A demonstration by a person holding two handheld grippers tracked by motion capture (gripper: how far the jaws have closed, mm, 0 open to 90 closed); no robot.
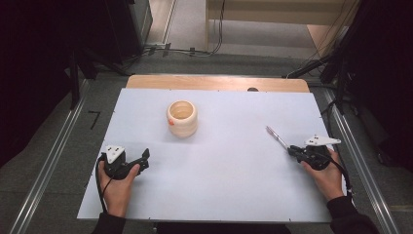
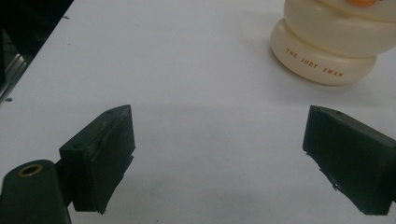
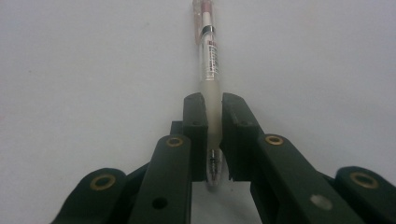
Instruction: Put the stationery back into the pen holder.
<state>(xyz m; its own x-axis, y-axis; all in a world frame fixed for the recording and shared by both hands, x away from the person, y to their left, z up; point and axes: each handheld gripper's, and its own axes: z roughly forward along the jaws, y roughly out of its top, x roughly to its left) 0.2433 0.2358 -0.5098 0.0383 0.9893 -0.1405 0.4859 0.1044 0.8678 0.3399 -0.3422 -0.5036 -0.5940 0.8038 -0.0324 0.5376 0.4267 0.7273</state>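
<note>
right claw (image 3: pixel 214 135) clamping pen (image 3: pixel 208 60), open sheet (image 1: pixel 219 165) around

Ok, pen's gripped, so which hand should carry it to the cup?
Right. The right gripper is already shut on the pen, and the way to the cup looks unobstructed. The left gripper is open and holds nothing, though it sits nearer the cup.

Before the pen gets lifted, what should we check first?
1. Right tool shut on the pen: ok.
2. Pen sits straight between the pads: ok.
3. Grip is near the pen's tip end, most of it sticking out: cannot tell if it will tilt.
4. Cup stands upright, mouth open: ok.
5. Left tool open, holding nothing: ok.
6. Table between pen and cup has nothing in the way: ok.
</note>
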